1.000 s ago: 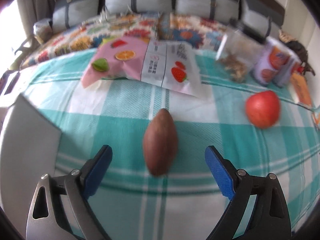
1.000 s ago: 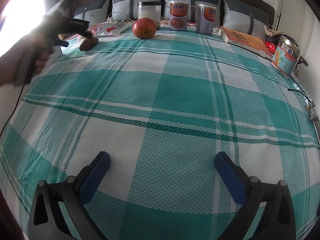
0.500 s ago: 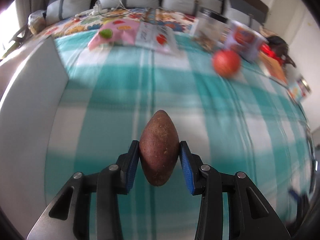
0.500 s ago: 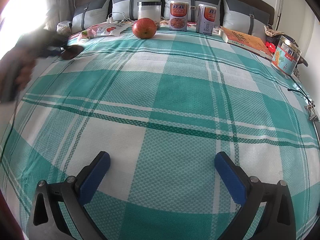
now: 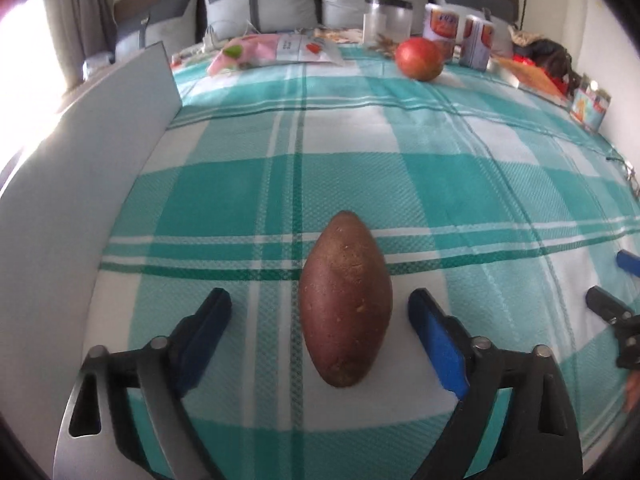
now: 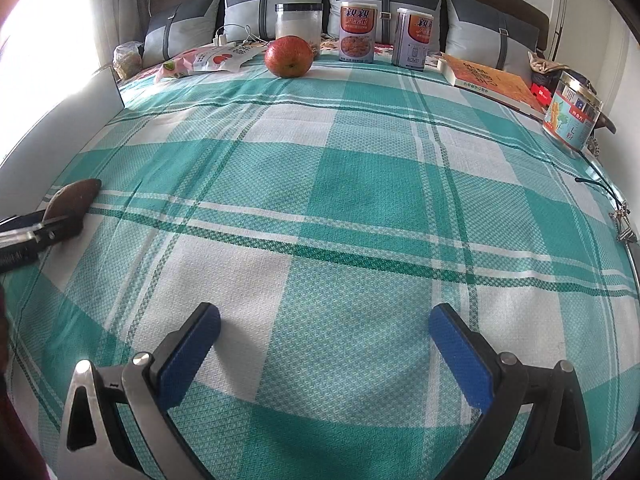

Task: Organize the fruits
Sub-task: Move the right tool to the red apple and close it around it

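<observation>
A brown oval fruit (image 5: 346,300) lies on the green checked bedspread between the fingers of my left gripper (image 5: 320,312), which is open with gaps on both sides. It also shows at the left edge of the right wrist view (image 6: 74,200). A red-orange round fruit (image 5: 419,58) sits at the far end of the bed, also in the right wrist view (image 6: 289,56). My right gripper (image 6: 324,332) is open and empty over the near part of the bed; its tips show in the left wrist view (image 5: 624,280).
A grey board (image 5: 80,168) stands along the bed's left side. At the far end are a snack bag (image 6: 208,59), a clear jar (image 6: 298,20), two cans (image 6: 358,32) and pillows. A book (image 6: 492,80) and a tin (image 6: 572,120) lie at the right.
My left gripper carried the brown fruit from the far left toward the near left of the bed, set it down and opened. The right gripper has not moved.
</observation>
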Demonstrator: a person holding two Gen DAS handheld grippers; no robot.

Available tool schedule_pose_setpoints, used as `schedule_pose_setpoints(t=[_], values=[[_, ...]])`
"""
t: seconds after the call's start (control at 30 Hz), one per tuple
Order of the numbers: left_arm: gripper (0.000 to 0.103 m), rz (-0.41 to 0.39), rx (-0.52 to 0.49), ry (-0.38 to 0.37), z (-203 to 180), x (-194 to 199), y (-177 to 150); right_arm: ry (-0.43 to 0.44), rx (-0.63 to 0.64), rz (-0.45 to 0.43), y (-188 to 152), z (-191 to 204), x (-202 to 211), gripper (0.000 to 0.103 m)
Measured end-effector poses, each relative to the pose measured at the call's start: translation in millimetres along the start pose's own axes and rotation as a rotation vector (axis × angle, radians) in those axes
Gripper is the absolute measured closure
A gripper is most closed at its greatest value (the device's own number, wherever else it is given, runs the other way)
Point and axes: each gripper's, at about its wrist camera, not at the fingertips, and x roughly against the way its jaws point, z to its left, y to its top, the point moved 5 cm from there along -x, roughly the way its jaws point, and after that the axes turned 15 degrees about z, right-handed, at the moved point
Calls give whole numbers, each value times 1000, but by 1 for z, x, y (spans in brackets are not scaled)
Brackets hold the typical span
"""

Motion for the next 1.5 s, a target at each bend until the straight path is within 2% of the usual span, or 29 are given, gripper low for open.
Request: schedule_pose_setpoints(t=[0.07, 0.73, 0.83, 0.93, 1.03, 1.17, 1.27, 1.37, 1.43, 1.47, 1.5], values=[[4, 14, 24, -14, 5, -4, 1, 0, 0, 0, 0, 0, 0, 0], [3, 12, 32, -18, 6, -7, 1, 2, -2, 2, -1, 0, 1, 0], [3, 12, 32, -18, 6, -7, 1, 36, -15, 12, 7, -2, 0, 0], [3, 12, 32, -18, 6, -7, 1, 137, -76, -32, 41, -11, 3, 1], [3, 12, 32, -18, 6, -7, 1, 192, -119, -84, 106, -18, -1, 1], [3, 12, 31, -18, 6, -7, 1, 182, -45, -159, 196, 0, -13, 1], [3, 12, 31, -18, 6, -7, 1, 151, 43, -142, 254, 30, -36, 2], [3, 12, 31, -18, 6, -7, 1, 137, 40, -132, 299, 48, -53, 4], [2, 12, 31, -18, 6, -7, 1, 137, 42, -82, 324, 56, -67, 4], [2, 12, 31, -18, 6, -7, 1, 121, 38, -38, 330, 57, -75, 7], [2, 12, 31, -18, 6, -7, 2, 112, 30, 12, 335, 57, -83, 25]])
